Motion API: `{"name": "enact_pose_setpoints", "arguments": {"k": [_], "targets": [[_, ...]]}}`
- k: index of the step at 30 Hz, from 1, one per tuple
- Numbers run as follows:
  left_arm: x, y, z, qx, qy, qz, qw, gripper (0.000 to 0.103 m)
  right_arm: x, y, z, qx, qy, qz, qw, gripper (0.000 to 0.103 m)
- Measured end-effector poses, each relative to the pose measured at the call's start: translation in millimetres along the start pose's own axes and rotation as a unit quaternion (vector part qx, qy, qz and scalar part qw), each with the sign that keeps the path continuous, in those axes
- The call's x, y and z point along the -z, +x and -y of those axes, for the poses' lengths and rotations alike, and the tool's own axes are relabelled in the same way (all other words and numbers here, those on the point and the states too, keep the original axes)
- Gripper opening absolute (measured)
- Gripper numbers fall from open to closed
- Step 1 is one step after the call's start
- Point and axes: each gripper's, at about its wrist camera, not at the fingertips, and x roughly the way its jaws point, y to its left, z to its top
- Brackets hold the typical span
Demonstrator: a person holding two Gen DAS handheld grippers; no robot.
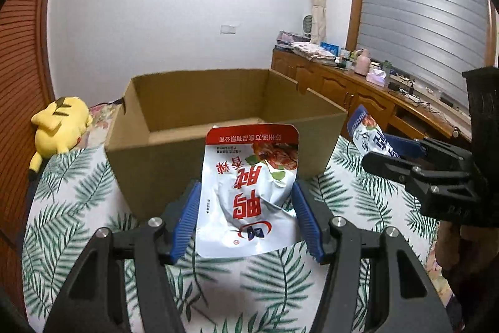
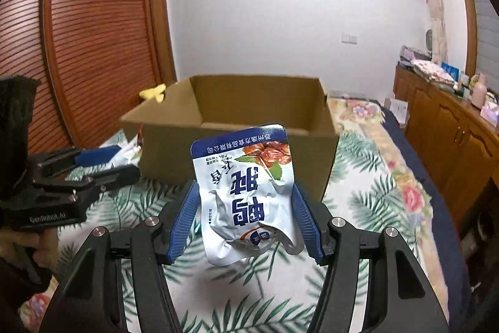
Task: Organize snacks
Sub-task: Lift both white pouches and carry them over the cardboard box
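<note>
My left gripper (image 1: 246,198) is shut on a red-topped white snack pouch (image 1: 249,192), held off the bed in front of an open cardboard box (image 1: 218,102). In the right wrist view my right gripper (image 2: 246,202) is shut on a blue-topped white snack pouch (image 2: 246,192), also lifted just short of the same box (image 2: 237,145). Each gripper shows in the other's view: the right gripper (image 1: 386,152) with its blue pouch (image 1: 368,130) at the right, the left gripper (image 2: 103,164) at the left. The box looks empty inside.
The box stands on a bed with a leaf-print cover (image 1: 78,192). A yellow plush toy (image 1: 59,127) lies left of the box. A wooden cabinet (image 1: 358,86) cluttered with items runs along the right. A louvred wooden wardrobe (image 2: 93,36) stands on the left.
</note>
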Motion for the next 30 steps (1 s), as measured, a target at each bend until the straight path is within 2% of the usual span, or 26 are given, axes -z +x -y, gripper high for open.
{"name": "enact_pose_setpoints", "arguments": {"k": [11, 20, 30], "targets": [[-46, 23, -20, -0.002, 0.009, 0.021, 0.9997, 0.059, -36, 24, 3, 0.002, -0.032, 0.015, 0.999, 0.062], [-68, 41, -37, -0.02, 0.009, 0.037, 0.9991, 0.059, -54, 61, 10, -0.011, -0.039, 0.029, 0.999, 0.062], [-78, 67, -63, -0.041, 0.009, 0.017, 0.999, 0.059, -69, 98, 16, -0.009, -0.047, 0.02, 0.999, 0.062]]}}
